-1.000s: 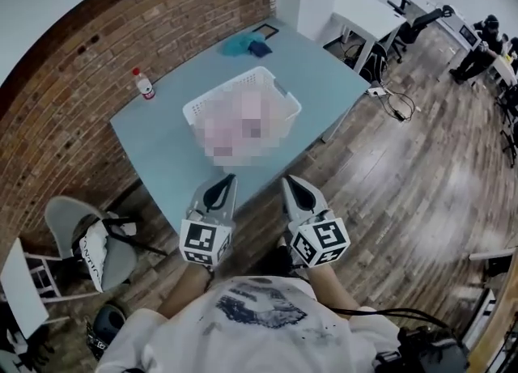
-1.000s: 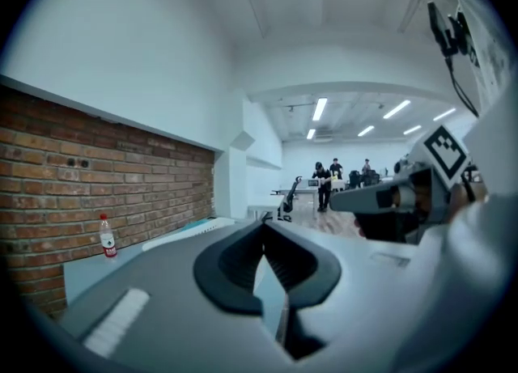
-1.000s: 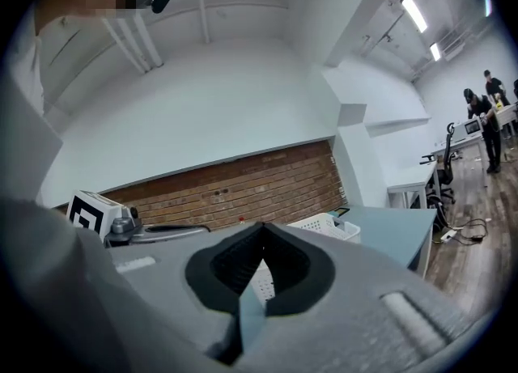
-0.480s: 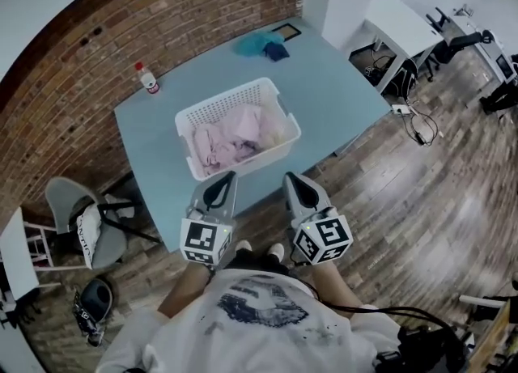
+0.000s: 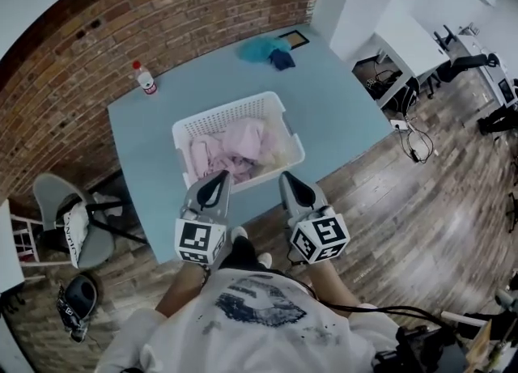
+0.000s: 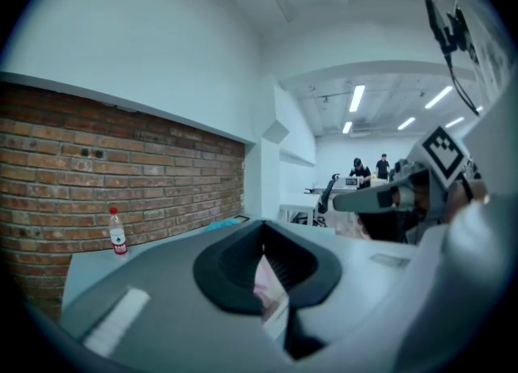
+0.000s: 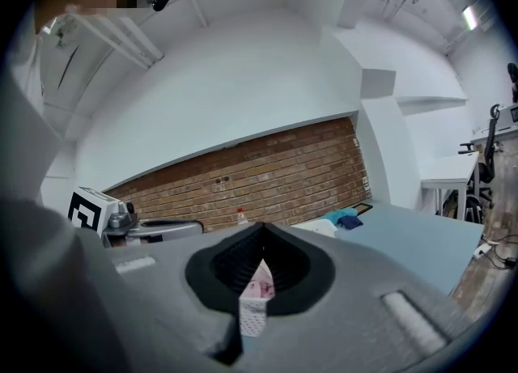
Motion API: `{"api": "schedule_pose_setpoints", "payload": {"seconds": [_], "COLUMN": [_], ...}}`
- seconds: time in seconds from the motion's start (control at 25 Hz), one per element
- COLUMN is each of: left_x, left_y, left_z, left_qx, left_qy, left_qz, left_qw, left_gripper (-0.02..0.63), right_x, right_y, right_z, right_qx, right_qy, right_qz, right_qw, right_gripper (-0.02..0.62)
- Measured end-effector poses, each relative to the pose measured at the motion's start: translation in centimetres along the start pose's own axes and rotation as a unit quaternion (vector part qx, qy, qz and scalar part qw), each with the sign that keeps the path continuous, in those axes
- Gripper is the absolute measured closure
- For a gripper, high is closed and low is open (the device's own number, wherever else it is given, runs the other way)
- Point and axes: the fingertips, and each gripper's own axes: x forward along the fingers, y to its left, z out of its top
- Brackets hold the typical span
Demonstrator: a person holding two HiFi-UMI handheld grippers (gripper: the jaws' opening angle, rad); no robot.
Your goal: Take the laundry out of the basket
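White laundry basket (image 5: 227, 111) sat near the front edge of the blue bench (image 5: 340, 112), probably so the person standing there could reach it. Pink laundry (image 5: 235, 149) lay heaped inside, none lifted out. Left hand-held gripper (image 5: 221, 179) and right hand-held gripper (image 5: 286, 179) were held side by side, nearly level, tips aimed at the basket's near wall. Both were clenched and empty, jaws meeting at the tips; likely carried closed until over the heap. Water bottle (image 5: 145, 80) and teal cloth (image 5: 261, 48) lay well apart at the back, out of the way.
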Motion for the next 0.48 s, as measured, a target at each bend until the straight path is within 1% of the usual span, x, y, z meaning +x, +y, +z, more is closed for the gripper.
{"api": "schedule_pose_setpoints", "payload": {"seconds": [0.32,0.48], "left_x": [3.5,4.6], "left_y": [5.8,7.8], "left_z": [1.3,1.7], "left_qx": [-0.003,0.000], "left_qy": [-0.017,-0.021], "left_qz": [0.006,0.004], "left_qw": [0.9998,0.9998], "left_gripper": [0.615,0.615], "right_x": [7.3,9.8], "right_y": [0.4,0.6], "right_z": [1.8,2.5], "right_qx": [-0.014,-0.016], "right_qy": [0.004,0.002], "right_qz": [0.015,0.017], "right_qw": [1.000,1.000], "right_gripper": [0.597,0.597]}}
